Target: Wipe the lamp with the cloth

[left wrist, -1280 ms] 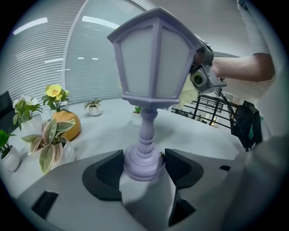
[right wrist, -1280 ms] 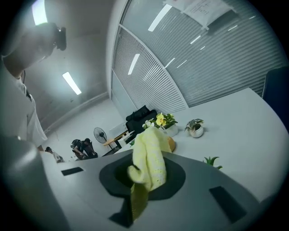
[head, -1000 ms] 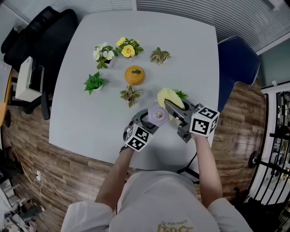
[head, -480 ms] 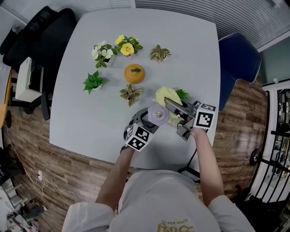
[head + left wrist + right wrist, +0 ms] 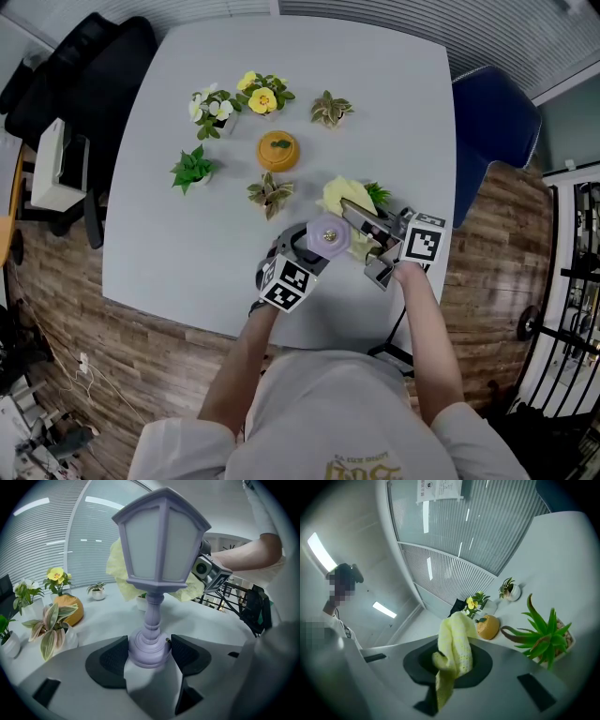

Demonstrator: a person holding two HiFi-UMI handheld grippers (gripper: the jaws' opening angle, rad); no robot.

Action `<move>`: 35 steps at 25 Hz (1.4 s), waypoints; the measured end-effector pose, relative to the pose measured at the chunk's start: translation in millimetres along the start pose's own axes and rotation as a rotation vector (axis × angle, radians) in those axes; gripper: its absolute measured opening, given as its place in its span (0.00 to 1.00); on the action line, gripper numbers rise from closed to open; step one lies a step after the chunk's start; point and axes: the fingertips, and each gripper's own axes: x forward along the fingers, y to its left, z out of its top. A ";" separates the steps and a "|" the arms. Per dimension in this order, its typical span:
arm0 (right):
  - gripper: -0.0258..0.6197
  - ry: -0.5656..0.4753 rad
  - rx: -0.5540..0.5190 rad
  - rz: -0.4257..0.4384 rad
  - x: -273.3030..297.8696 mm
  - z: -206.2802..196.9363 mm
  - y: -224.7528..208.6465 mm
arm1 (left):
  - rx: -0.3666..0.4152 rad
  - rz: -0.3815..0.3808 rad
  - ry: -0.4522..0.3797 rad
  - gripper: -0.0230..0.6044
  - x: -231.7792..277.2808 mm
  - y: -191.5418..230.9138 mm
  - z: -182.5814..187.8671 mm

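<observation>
Left gripper view, frame centre — left gripper [image 5: 149,651] jaws clamped round lamp [image 5: 161,541] base, probably light yet top-heavy; right gripper [image 5: 450,663] jaws pinching soft, limp cloth [image 5: 457,644].

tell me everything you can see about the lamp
The lamp is a small lilac lantern that looks like plastic, with a faceted shade of pale panels under a peaked cap, a turned stem and a round stepped base. It stands upright, its base clamped by the left gripper. The yellow cloth, held by the right gripper, lies against the shade's far side. The lamp is over the table near its front edge; whether it rests there is unclear.
</observation>
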 end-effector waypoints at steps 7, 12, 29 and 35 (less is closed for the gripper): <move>0.09 -0.009 0.011 -0.009 -7.6 -2.6 -5.9 | -0.003 -0.001 0.001 0.50 0.1 0.2 0.4; 0.09 0.012 0.042 0.048 -7.5 -13.0 -5.8 | -0.004 -0.003 0.002 0.50 1.2 2.0 -0.2; 0.09 0.019 -0.079 0.002 -11.1 -15.9 -12.2 | -0.007 -0.001 0.009 0.50 3.3 2.5 -2.1; 0.09 0.012 -0.143 -0.040 -10.8 -12.6 -13.8 | -0.006 -0.001 0.008 0.50 2.3 1.1 -1.2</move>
